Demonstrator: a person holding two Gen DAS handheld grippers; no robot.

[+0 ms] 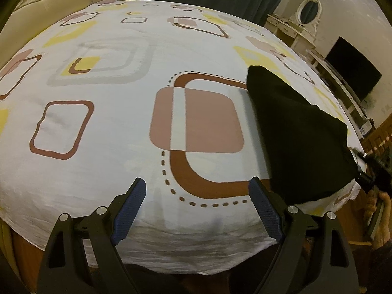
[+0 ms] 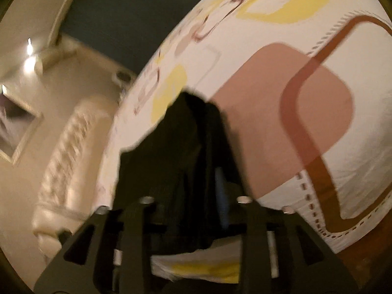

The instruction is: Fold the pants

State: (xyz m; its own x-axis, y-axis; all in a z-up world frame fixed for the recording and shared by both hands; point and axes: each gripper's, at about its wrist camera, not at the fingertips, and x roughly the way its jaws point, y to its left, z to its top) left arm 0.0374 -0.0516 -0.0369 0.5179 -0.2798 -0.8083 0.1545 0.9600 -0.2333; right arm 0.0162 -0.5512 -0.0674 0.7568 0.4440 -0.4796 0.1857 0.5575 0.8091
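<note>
The black pants (image 1: pixel 294 134) lie in a folded heap on the right side of the patterned bed sheet (image 1: pixel 110 127), close to the bed's near right edge. My left gripper (image 1: pixel 197 181) hangs open over the sheet, left of the pants, and nothing is between its blue pads. My right gripper (image 1: pixel 372 171) sits at the right border of the pants. In the right wrist view the pants (image 2: pixel 186 134) drape between the fingers of the right gripper (image 2: pixel 196 191). Its jaws stand apart, one blue pad (image 2: pixel 221 196) shows bare beside the cloth, and the other finger is hidden under the fabric.
A padded cream headboard (image 2: pixel 68 159) stands at the far end of the bed. To the right are a dark television (image 1: pixel 352 73) and a white dresser with an oval mirror (image 1: pixel 307 12). A hand (image 1: pixel 382 210) holds the right gripper past the bed's corner.
</note>
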